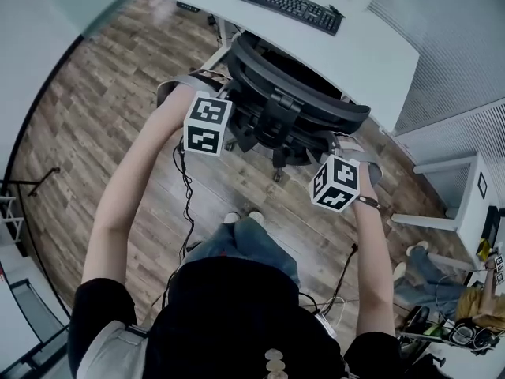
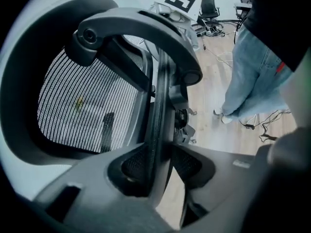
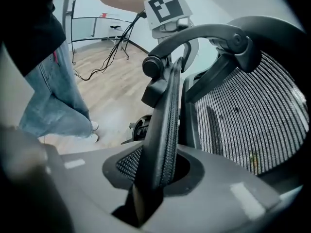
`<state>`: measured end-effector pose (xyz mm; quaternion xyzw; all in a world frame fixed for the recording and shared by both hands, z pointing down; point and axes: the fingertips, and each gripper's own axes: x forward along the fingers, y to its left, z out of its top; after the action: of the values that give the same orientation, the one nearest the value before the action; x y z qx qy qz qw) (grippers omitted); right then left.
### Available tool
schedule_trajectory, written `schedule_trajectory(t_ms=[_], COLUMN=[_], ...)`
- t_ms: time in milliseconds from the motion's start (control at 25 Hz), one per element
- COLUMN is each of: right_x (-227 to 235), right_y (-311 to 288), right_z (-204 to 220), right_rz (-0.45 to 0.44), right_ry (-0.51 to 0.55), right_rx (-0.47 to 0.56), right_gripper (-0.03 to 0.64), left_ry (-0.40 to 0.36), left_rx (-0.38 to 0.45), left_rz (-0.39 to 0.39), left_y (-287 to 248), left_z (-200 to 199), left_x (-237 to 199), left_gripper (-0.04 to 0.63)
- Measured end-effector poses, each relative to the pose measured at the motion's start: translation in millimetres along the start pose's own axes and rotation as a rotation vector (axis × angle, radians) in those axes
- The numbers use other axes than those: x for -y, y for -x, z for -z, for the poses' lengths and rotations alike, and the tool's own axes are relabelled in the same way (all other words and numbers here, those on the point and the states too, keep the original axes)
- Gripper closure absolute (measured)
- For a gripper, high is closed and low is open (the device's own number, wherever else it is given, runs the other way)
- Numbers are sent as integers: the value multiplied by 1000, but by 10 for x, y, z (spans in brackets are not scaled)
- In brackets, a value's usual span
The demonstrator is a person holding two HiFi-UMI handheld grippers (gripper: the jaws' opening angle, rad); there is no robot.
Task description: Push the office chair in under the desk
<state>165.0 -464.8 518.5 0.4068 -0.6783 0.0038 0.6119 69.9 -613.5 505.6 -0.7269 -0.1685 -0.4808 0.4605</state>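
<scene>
Even, diffuse light; fisheye bending and dark vignetting toward every rim; close jaws blurred at 6 o'clock.

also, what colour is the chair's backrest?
Black, see-through mesh backrest; clearest in the right gripper view.

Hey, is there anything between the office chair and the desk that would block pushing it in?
Nothing visible does. The office chair already sits at the desk edge; the space underneath is hidden. The left gripper and right gripper clamp its backrest.
</scene>
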Motion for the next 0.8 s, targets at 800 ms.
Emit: schedule_trajectory(t_ms=[800], right_x=[527], right_y=[-291], right_z=[34], right_rz=[20], right_ry=[-109], right_rx=[-64], right_gripper=[506], left_ry=[-50], left_rx=[15], left_rz=[53], left_y=[-382], left_z=[234], left_x=[-685], left_gripper=[445])
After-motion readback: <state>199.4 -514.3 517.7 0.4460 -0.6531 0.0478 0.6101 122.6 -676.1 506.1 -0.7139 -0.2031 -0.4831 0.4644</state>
